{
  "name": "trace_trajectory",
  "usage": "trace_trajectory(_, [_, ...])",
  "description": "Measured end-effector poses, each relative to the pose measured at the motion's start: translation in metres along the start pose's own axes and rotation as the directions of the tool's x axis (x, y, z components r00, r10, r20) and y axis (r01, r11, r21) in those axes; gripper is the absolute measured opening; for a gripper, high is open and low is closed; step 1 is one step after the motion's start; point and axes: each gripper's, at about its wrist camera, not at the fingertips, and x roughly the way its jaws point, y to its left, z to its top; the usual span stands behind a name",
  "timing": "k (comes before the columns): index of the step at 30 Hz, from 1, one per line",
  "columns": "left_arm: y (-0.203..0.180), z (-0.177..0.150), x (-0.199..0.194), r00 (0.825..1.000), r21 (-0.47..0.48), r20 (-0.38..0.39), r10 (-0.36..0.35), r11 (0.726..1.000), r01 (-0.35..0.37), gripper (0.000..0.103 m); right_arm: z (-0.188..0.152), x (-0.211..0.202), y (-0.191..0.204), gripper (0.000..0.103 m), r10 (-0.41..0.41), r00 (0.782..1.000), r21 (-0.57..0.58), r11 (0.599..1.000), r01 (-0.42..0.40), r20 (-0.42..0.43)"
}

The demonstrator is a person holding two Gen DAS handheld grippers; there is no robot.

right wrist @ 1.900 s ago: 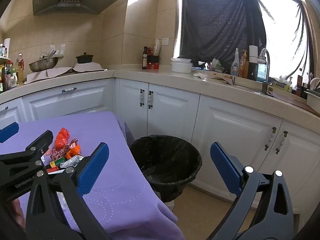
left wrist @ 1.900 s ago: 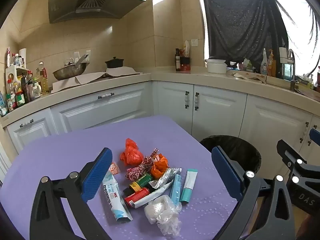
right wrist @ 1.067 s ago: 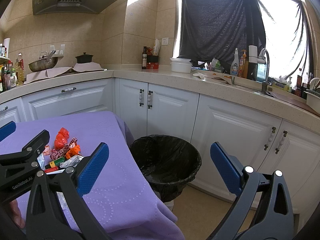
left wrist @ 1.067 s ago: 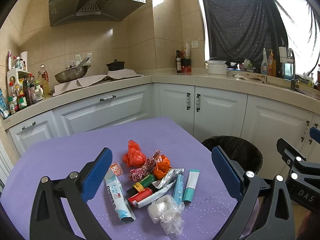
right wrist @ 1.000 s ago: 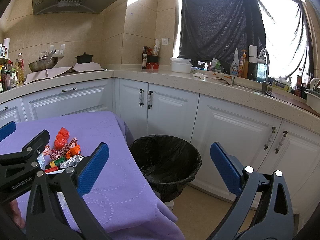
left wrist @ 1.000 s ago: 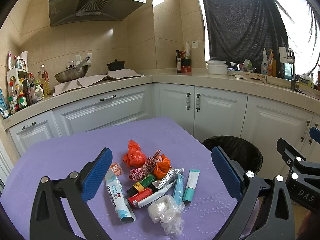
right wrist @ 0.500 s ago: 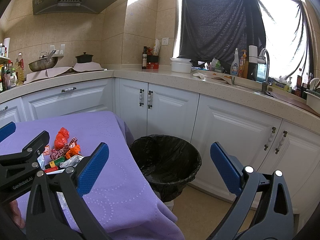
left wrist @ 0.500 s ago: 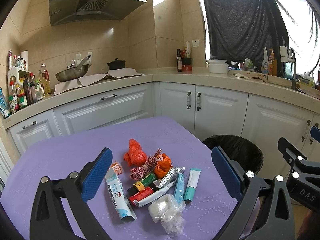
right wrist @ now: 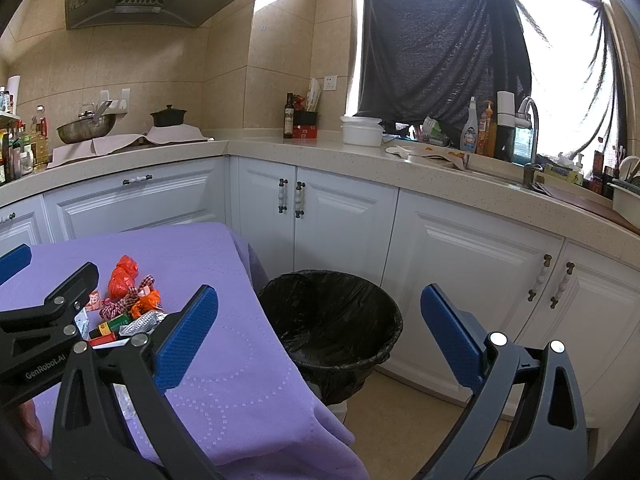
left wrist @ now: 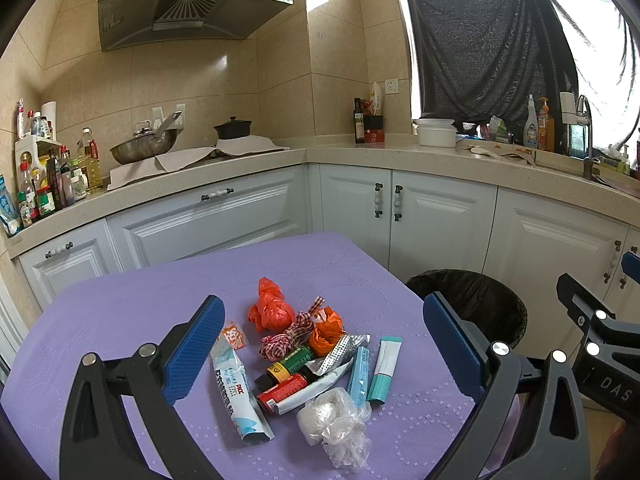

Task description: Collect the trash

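I am holding both tongs over the surface (left wrist: 120, 308), which is wearing a purple cloth, and beside its right edge the bin (right wrist: 332, 312), lined with a black bag, is standing on the floor. My left tongs (left wrist: 324, 344) are hanging wide open above the heap of trash, gripping nothing, and my right tongs (right wrist: 320, 328) are gaping just as wide over the surface's right edge and the bin, also empty. The trash is lying in a cluster toward the near right part of the surface. In it, a long white and blue wrapper (left wrist: 236, 396) is lying at the heap's left side, a crumpled clear plastic bag (left wrist: 336, 428) is sitting nearest to me, and an orange bag (left wrist: 270, 308) is lying at the far end. A red checked ribbon (left wrist: 286, 338) is curling just beside a smaller orange wad (left wrist: 326, 330). Two teal tubes (left wrist: 374, 368) are lying side by side at the heap's right side, with a silver foil strip (left wrist: 340, 352), a green roll (left wrist: 290, 362) and a red one (left wrist: 280, 392) between them and the wrapper.
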Motion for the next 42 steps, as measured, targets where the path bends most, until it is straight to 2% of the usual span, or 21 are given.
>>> trace_trajectory(34, [0.003, -0.006, 0.005, 1.0, -0.005, -0.015, 0.007, 1.0, -0.007, 0.097, -0.002, 0.002, 0.005, 0.099, 0.0, 1.0, -0.001, 1.0, 0.0, 0.0])
trace_trajectory(42, [0.021, -0.02, 0.012, 0.996, -0.023, -0.067, 0.057, 0.998, -0.059, 0.097, -0.005, 0.01, 0.018, 0.099, 0.038, 0.999, -0.014, 0.999, -0.038, -0.015])
